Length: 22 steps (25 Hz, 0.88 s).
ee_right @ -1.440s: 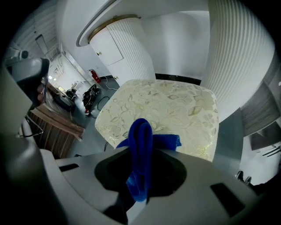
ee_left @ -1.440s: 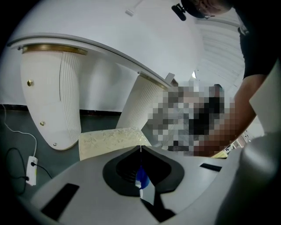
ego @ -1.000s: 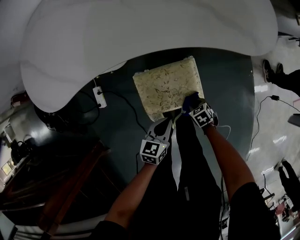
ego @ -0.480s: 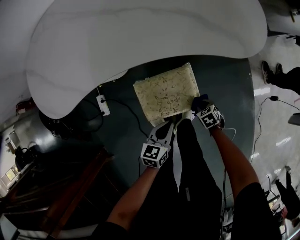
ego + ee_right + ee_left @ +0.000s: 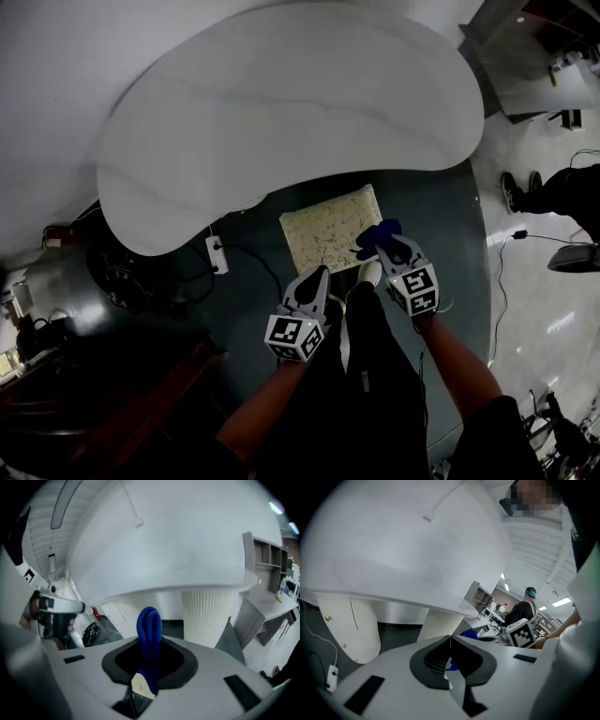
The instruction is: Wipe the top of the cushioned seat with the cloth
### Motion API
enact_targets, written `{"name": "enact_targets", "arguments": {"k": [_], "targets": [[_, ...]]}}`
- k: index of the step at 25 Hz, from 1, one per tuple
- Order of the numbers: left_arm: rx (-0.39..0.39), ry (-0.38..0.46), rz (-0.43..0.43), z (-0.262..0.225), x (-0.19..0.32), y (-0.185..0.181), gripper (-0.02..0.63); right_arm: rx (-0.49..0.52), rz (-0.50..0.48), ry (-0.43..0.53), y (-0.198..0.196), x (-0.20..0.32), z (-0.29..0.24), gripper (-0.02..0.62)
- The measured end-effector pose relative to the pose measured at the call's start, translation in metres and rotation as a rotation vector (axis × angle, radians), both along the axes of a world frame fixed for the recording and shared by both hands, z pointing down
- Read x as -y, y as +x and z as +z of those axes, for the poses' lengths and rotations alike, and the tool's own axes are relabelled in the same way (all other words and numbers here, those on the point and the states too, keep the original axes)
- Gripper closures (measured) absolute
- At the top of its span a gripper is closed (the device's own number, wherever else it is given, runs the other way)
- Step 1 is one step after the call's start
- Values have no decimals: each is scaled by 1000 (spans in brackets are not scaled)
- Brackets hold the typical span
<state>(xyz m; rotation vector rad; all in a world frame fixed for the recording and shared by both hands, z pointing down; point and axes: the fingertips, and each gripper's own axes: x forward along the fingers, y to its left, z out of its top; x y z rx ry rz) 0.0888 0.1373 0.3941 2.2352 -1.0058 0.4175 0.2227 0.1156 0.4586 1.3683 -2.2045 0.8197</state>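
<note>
The right hand-held gripper (image 5: 150, 649) is clenched on the blue cloth (image 5: 149, 620). Its dark, curved pads pinch a soft folded loop that stands up out of the jaws. In the head view the cloth sits over the right edge of the cushioned seat (image 5: 328, 232), by its near corner. Whether it touches the seat cannot be told.

The left hand-held gripper (image 5: 450, 641) is clenched on nothing, its ribbed black pads pressed together, just off the seat's near edge.

The seat is a squarish, padded block, pale cream with a mottled pattern. It stands on the dark floor (image 5: 441, 216) beside the edge of a smooth white kidney-shaped table (image 5: 281, 122), which has a fluted pedestal (image 5: 206, 616).
</note>
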Motion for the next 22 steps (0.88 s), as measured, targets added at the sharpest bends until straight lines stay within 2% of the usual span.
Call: {"name": "enact_targets", "arguments": {"k": [4,6,11,15,22], "targets": [[-25,103,-18,-85,13,-25,588,28,60,157,-40,10,-128,508],[-48,135,-27,-127,15,-38,588,32,59,241,-63,10,-185,508],[-39,240,-68,-221,27,-76,586,79,71,381,-116,8,-301,509],[-50,337,-123,-283,37,-102,587,58,70,475,-145,3,-364,509],[-23,503,-126,-364,39,-121,586,53,94,513,-156,6,-419,509]]}}
